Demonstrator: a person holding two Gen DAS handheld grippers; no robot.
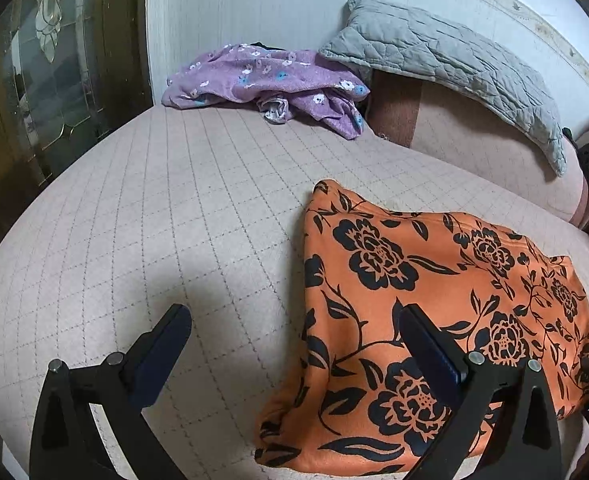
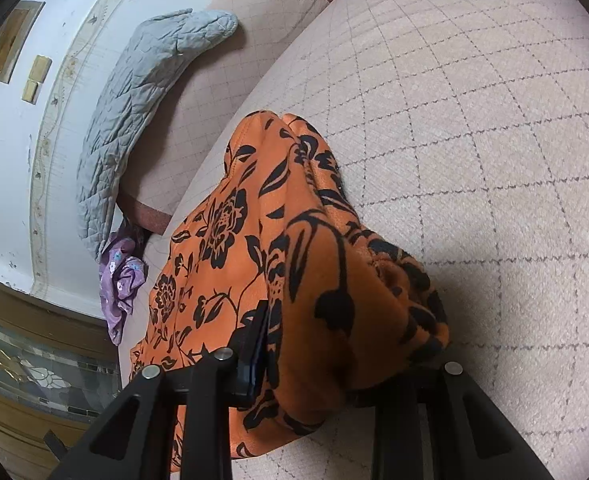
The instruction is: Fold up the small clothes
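Note:
An orange garment with black flowers lies on the quilted beige bed cover, partly lifted at its right side. My left gripper hovers open above the garment's left edge, with nothing between its fingers. One finger is over the bare cover and the other over the cloth. In the right wrist view my right gripper is shut on a bunched fold of the orange garment. The cloth drapes over and hides its right finger.
A purple flowered garment lies crumpled at the far end of the bed by the wall. A grey quilted pillow leans on a pink bolster beside it. A dark door with leaded glass stands to the left.

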